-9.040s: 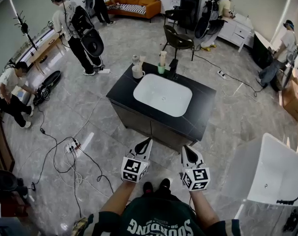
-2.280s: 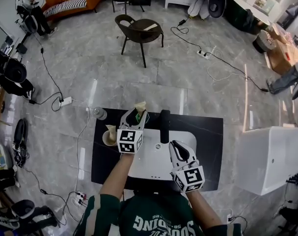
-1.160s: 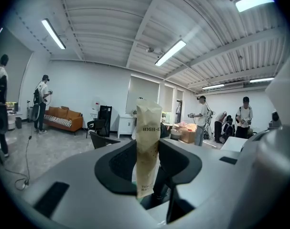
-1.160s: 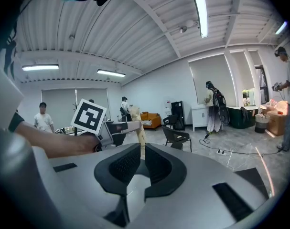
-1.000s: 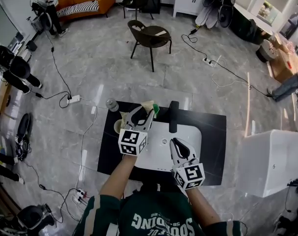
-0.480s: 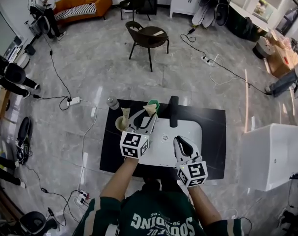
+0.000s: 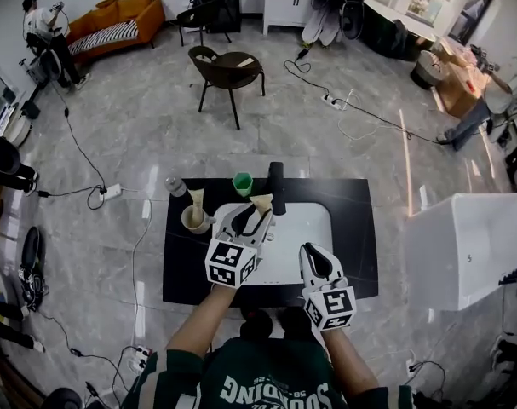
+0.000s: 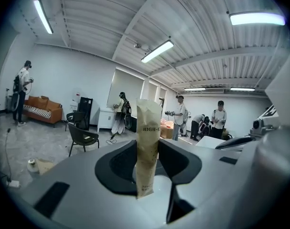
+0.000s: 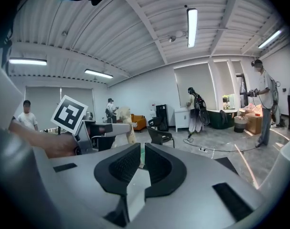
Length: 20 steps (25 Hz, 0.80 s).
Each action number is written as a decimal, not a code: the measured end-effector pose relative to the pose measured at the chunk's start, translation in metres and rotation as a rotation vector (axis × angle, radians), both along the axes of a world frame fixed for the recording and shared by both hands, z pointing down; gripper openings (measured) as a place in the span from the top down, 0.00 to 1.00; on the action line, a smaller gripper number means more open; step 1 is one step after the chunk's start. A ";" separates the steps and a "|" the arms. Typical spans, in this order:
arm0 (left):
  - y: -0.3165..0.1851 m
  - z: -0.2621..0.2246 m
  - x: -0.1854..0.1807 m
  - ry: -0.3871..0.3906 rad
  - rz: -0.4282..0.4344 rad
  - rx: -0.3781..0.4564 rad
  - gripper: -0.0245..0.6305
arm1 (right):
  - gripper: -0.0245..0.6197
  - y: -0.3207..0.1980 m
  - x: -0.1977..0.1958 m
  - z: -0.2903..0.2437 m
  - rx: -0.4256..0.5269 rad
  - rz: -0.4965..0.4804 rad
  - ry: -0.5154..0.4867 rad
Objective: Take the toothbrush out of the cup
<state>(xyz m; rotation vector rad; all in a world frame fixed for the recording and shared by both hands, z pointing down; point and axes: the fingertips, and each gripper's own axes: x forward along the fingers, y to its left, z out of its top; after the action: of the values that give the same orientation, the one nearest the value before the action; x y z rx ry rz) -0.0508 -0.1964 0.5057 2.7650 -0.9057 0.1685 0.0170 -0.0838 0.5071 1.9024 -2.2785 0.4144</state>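
Grey marble floor (image 7: pixel 343 152) — orange sofa (image 7: pixel 113 20) (far corner), dark chair (image 7: pixel 226 66).

- Our head camera looks steeply down on the black rectangular counter (image 7: pixel 352 228), with the left gripper (image 7: pixel 252 213) and right gripper (image 7: pixel 314 257) close beneath.
- Each gripper camera looks near-level along its own jaws, across the room.
- All three share the dark round-backed chair (image 7: pixel 226 65) beyond the jaws.

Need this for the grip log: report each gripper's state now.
Left gripper: closed on the wrapped toothbrush.
Right gripper: fingers closed, holding nothing.
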 end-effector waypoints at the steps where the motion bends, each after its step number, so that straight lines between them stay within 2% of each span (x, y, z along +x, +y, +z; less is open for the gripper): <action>1: 0.006 -0.001 0.006 -0.003 0.016 -0.003 0.74 | 0.90 0.005 0.004 -0.001 0.001 0.011 -0.005; 11: 0.057 0.004 0.100 0.008 0.130 -0.070 0.74 | 0.90 0.044 0.080 -0.008 0.002 0.067 0.005; 20: 0.098 0.031 0.196 -0.004 0.232 -0.188 0.74 | 0.90 0.072 0.162 0.004 -0.027 0.108 -0.002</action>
<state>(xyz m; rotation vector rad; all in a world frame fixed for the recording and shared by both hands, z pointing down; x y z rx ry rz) 0.1452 -0.0981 0.5370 2.6853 -0.5364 0.2824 0.1788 -0.0118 0.5106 2.0184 -2.1671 0.4576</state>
